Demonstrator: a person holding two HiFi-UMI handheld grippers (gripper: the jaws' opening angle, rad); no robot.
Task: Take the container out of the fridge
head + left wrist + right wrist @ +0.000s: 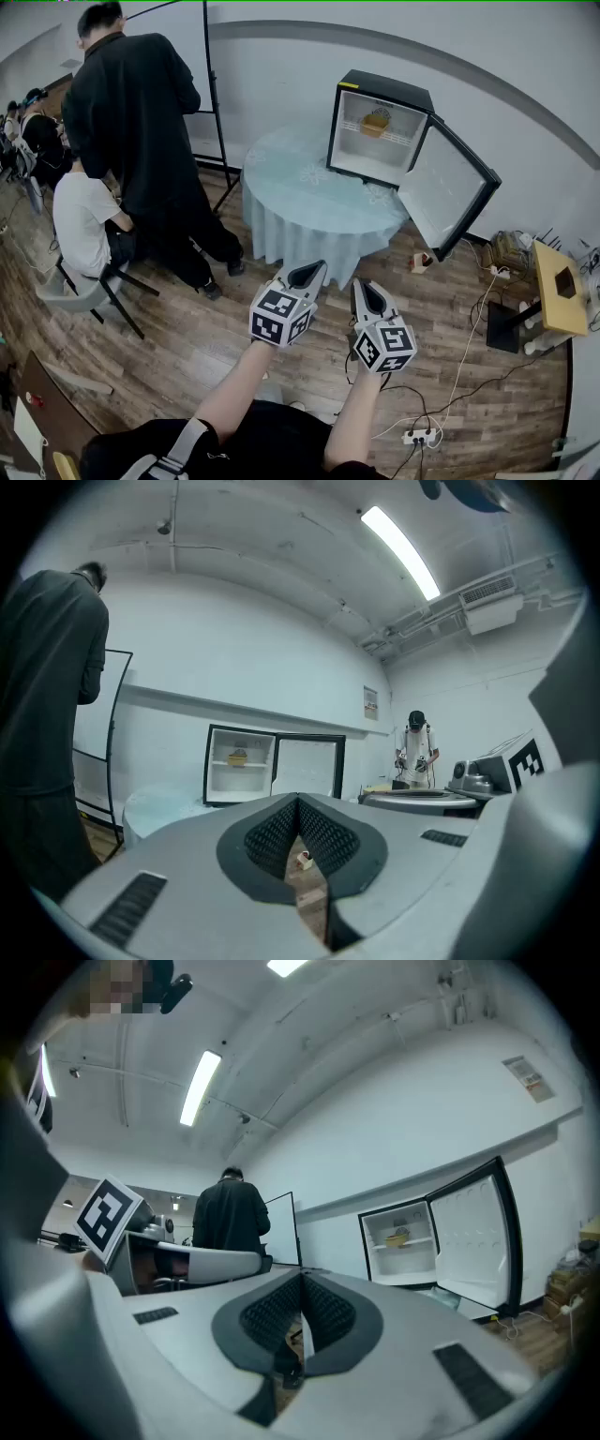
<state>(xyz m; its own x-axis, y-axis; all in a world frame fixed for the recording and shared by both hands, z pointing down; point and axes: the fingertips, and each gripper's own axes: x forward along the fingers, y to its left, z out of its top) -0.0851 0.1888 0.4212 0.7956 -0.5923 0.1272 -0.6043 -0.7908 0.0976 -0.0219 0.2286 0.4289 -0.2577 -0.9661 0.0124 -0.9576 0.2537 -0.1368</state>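
Note:
A small black fridge [375, 131] stands on a round table with a pale blue cloth [300, 202], its door [450, 187] swung wide to the right. On its upper shelf sits a yellowish container [377, 122], also visible in the left gripper view [237, 757] and in the right gripper view [400, 1237]. Both grippers hover over the wooden floor, well short of the table and pointing toward the fridge. My left gripper [305, 275] [298, 801] has its pads together with nothing between them. My right gripper [367, 295] [302, 1279] is shut and empty too.
A person in black [141, 122] stands at the left beside a seated person in white [84, 216] and a whiteboard stand [214, 112]. A power strip [417, 436] with cables lies on the floor. At the right stands a small wooden table [561, 286]. Another person [415, 752] stands farther off.

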